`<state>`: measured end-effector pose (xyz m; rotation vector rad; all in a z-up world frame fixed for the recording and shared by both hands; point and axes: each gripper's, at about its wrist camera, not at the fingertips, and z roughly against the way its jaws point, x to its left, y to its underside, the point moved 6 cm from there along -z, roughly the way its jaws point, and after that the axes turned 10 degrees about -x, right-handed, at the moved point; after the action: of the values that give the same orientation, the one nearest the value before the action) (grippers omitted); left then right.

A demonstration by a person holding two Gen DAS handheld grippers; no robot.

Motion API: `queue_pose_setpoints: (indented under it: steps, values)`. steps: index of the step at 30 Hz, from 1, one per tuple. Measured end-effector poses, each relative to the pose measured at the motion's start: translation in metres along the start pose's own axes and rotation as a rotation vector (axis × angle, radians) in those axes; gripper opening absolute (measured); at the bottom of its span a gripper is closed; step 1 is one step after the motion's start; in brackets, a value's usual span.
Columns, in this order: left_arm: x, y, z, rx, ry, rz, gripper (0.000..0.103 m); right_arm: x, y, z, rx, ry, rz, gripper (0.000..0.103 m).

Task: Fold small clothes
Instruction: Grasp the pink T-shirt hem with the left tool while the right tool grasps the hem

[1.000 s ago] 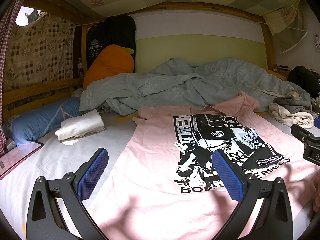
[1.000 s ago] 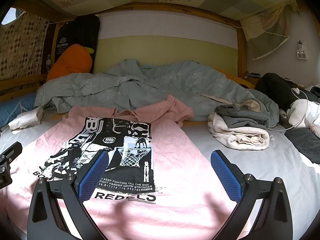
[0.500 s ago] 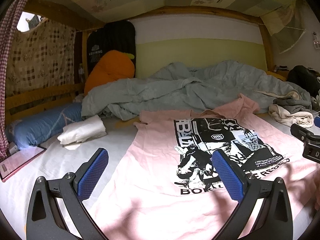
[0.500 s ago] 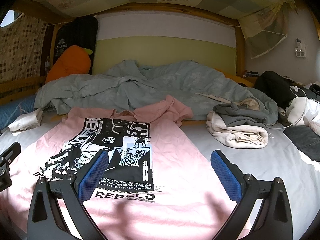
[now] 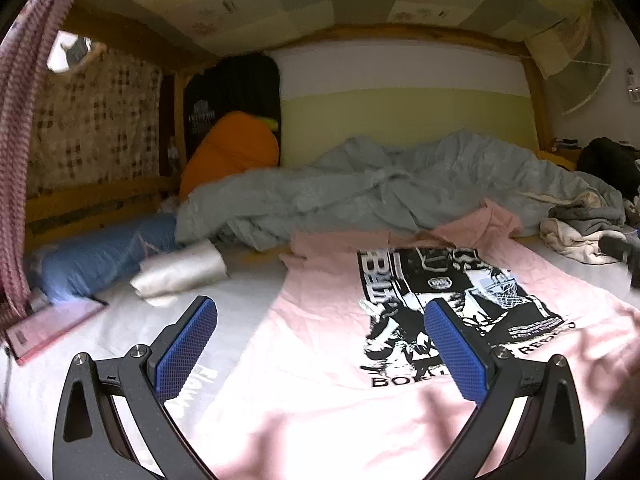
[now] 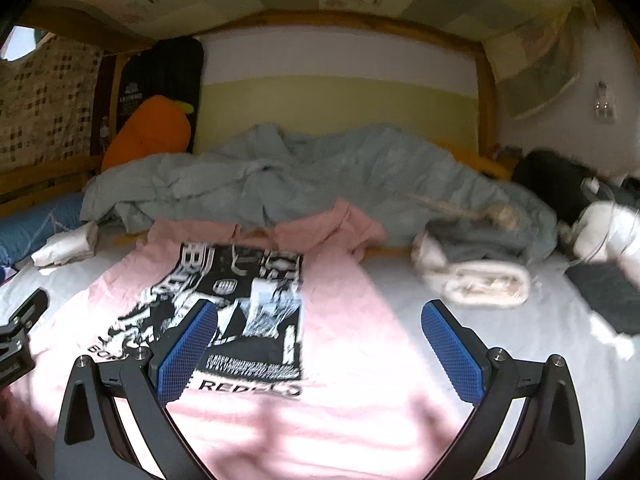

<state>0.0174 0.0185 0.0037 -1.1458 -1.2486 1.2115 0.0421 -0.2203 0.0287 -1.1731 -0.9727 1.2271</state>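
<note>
Pink T-shirt (image 5: pixel 328 344) lies spread flat, print side up, on the bed (image 5: pixel 248 280), collar toward the crumpled grey duvet (image 5: pixel 360 196). No fold is visible, so I judge the task to be at its start. I hold the left tool (image 5: pixel 320 352) over the shirt's left edge and the right tool (image 6: pixel 316 352) over its right edge. Both tools are spread wide, blue pads (image 6: pixel 452 348) well apart, gripping nothing; I cannot tell whether either touches the cloth.

Recommended procedure for the first fold: I lower each tool onto one layer at a side edge, pinch near hem and shoulder together, and carry the edge across evenly so the print stays unwrinkled. I keep clear of the rolled cream garment (image 6: pixel 484 284) beside the shirt.
</note>
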Motion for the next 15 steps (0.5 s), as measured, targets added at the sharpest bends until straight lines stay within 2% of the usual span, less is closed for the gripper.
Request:
queue_pose_setpoints:
  steps: [3,5,7,9,10,12,13,15]
  values:
    - [0.020,-0.017,0.032,-0.089,0.006,0.020,0.103,-0.016,-0.016,0.019,-0.016,0.006,0.001,0.102]
    - [0.043,-0.021,0.046,-0.103,-0.022,0.081,0.103,-0.031,-0.015,0.029,-0.004,0.024,-0.021,0.100]
    - [0.064,-0.012,0.053,-0.054,-0.005,0.162,0.103,-0.042,-0.008,0.030,0.057,0.037,-0.035,0.094]
    - [0.082,0.002,0.056,0.004,-0.007,0.222,0.092,-0.051,0.003,0.034,0.106,0.042,-0.052,0.091]
    - [0.086,0.009,0.055,0.049,-0.012,0.217,0.089,-0.054,0.008,0.036,0.118,0.049,-0.041,0.089]
    - [0.096,0.025,0.051,0.130,-0.017,0.233,0.072,-0.061,0.017,0.043,0.134,0.081,-0.004,0.083]
    - [0.102,0.034,0.050,0.177,-0.023,0.239,0.068,-0.064,0.021,0.045,0.139,0.090,0.005,0.081]
    - [0.111,0.052,0.049,0.257,-0.020,0.297,0.053,-0.075,0.029,0.051,0.147,0.098,-0.021,0.073]
